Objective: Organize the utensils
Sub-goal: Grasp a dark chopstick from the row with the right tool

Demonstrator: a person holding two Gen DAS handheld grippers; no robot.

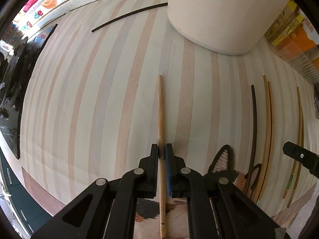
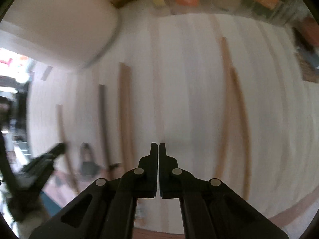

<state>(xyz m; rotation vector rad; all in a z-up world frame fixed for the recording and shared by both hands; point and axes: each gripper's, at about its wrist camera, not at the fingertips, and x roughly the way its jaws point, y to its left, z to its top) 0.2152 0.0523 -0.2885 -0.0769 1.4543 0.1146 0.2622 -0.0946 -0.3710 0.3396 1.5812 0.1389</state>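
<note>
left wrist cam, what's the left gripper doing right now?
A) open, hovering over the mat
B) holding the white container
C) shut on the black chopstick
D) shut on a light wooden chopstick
D: the left gripper is shut on a light wooden chopstick that runs between its fingers, while the black chopstick lies off to the right on the striped mat.
</note>
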